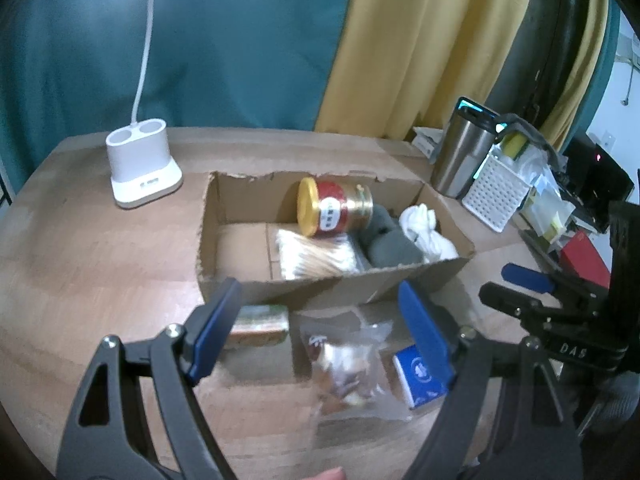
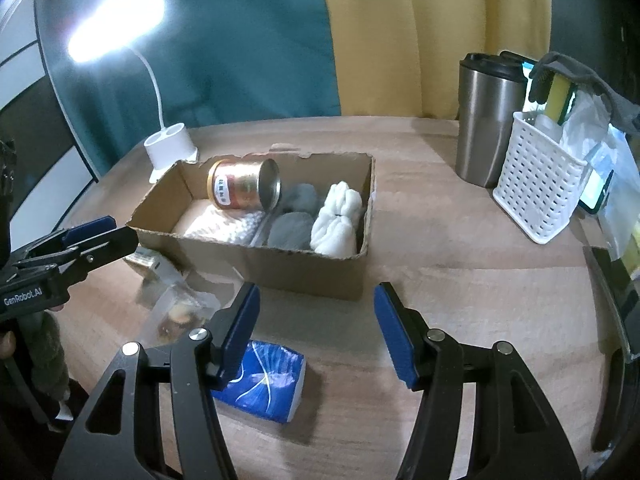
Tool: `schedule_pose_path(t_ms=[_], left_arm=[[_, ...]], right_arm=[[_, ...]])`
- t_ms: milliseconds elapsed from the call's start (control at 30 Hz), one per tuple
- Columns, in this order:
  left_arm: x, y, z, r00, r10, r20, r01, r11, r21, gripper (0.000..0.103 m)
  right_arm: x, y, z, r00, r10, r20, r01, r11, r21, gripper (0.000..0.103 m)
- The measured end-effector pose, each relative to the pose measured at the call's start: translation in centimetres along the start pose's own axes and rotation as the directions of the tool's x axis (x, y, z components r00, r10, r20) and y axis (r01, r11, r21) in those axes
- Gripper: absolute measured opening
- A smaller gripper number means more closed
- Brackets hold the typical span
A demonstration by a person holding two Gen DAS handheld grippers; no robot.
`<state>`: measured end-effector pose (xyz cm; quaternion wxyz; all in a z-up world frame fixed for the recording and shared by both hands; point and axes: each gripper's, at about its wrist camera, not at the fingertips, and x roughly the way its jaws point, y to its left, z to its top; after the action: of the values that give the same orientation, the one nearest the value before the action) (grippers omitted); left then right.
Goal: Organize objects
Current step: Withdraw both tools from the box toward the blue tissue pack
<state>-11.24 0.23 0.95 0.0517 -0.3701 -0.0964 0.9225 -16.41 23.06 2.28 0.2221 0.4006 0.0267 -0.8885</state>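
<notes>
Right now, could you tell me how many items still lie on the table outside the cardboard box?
3 visible: a clear snack bag, a blue tissue pack near the front edge, and a green packet against the cardboard box. Others may be hidden.

We see the cardboard box [image 2: 256, 256] mid-table [image 2: 460, 300] holding a can [image 2: 244, 190] lying on its side, swabs [image 1: 316, 258] and rolled socks [image 2: 338, 220], lamp base [image 2: 170, 146] behind-left, tumbler [image 2: 486, 120] and basket [image 2: 536, 188] right, snack bag [image 1: 348, 364] and tissue pack [image 2: 268, 386] in front.

a wooden table [image 2: 460, 240] under a lit white desk lamp [image 1: 140, 168] — teal and yellow curtains [image 1: 420, 40] behind.
</notes>
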Motion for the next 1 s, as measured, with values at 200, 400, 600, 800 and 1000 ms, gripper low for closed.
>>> schedule_pose_path(t_ms=[200,400,600,800,1000], left_arm=[[-0.6,0.5,-0.8,1.0,0.004,0.001,-0.004,1.0,-0.004,0.082],[-1.0,0.8,-1.7,1.0,0.004,-0.004,-0.004,1.0,-0.008,0.082],[-1.0,1.2,-2.7,1.0,0.006,-0.016,-0.006,1.0,-0.015,0.082],[-0.9,1.5,-3.3,1.0,0.0,-0.028,0.0,1.0,-0.021,0.082],[-0.7,2.0,-4.0,0.999,-0.01,-0.041,0.009,1.0,-0.025,0.082]], right_arm=[[-0.3,0.6,-0.5,1.0,0.001,0.001,-0.001,1.0,-0.006,0.063],[-0.3,1.3,-1.2,1.0,0.001,-0.005,-0.001,1.0,-0.011,0.063],[0.1,1.9,-2.0,1.0,0.01,-0.025,-0.011,1.0,-0.009,0.071],[0.5,2.5,-2.4,0.998,0.032,-0.046,-0.033,0.999,-0.012,0.072],[1.5,3.5,-3.1,0.996,0.032,-0.08,-0.034,0.999,-0.021,0.079]])
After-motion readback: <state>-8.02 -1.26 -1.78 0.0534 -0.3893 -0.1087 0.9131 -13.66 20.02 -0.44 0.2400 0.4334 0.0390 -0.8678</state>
